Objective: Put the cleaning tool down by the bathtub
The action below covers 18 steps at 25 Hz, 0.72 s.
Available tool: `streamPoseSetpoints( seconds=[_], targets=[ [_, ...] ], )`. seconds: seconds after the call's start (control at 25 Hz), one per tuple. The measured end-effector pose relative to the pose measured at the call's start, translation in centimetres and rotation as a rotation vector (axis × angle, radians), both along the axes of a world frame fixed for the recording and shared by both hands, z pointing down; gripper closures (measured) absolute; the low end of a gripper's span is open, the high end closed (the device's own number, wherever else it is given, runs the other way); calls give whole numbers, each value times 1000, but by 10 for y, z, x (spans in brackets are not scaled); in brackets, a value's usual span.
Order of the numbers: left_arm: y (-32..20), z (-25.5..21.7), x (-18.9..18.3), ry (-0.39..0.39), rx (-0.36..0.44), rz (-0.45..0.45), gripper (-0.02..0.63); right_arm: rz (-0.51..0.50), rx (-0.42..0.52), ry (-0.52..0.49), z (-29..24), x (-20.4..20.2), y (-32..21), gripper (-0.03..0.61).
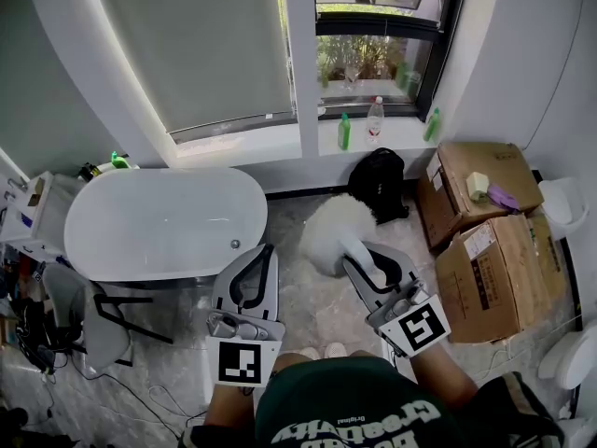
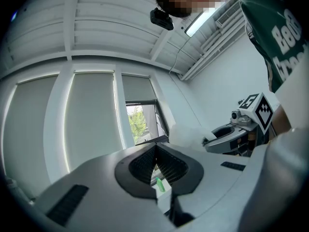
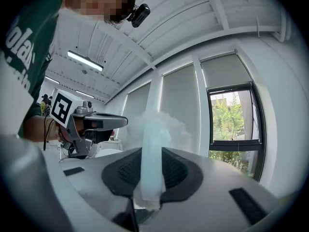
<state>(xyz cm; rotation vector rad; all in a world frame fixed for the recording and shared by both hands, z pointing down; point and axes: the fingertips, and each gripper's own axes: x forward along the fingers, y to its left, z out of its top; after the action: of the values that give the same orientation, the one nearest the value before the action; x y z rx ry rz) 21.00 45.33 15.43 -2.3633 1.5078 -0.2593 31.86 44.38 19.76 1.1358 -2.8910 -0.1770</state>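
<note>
Cleaning tool (image 1: 334, 235): a fluffy white duster head on a pale, translucent handle, held up off the floor (image 1: 308, 311), just right of the bathtub's near end.
Handle: it stands upright between the right gripper's dark pads; the fluffy head fans out past the tips.
Right gripper (image 3: 150, 152): pinching the handle low down, jaws only narrowly parted around it.
Left gripper (image 2: 155, 152): pads pressed together at the tips with nothing between them, hovering beside the tub's rounded end.
Bathtub (image 1: 168, 173): a white oval tub, empty, lying to the left under the window.
Landing spot: bare marbled floor between the tub's end and a black bag (image 1: 381, 181) looks like the sensible place.
How to do it well: lower the tool until the head or the handle rests on the floor close to the tub wall, and only then spread the jaws, so it does not drop or roll.
Keep clear of: the black bag and the cardboard boxes (image 1: 485, 241) to the right, and the person's own feet below.
Idle gripper: best kept out of the tool's way.
</note>
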Motion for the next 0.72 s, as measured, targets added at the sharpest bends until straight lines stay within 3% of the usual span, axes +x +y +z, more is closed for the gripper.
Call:
streamPoseSetpoints(
  seconds=[0.44, 0.72],
  targets=[
    [-6, 8, 42, 14, -2, 13, 606, 10, -14, -19, 14, 38, -4, 486],
    [-14, 5, 52, -20, 13, 20, 607, 13, -11, -35, 15, 47, -14, 486]
  ],
)
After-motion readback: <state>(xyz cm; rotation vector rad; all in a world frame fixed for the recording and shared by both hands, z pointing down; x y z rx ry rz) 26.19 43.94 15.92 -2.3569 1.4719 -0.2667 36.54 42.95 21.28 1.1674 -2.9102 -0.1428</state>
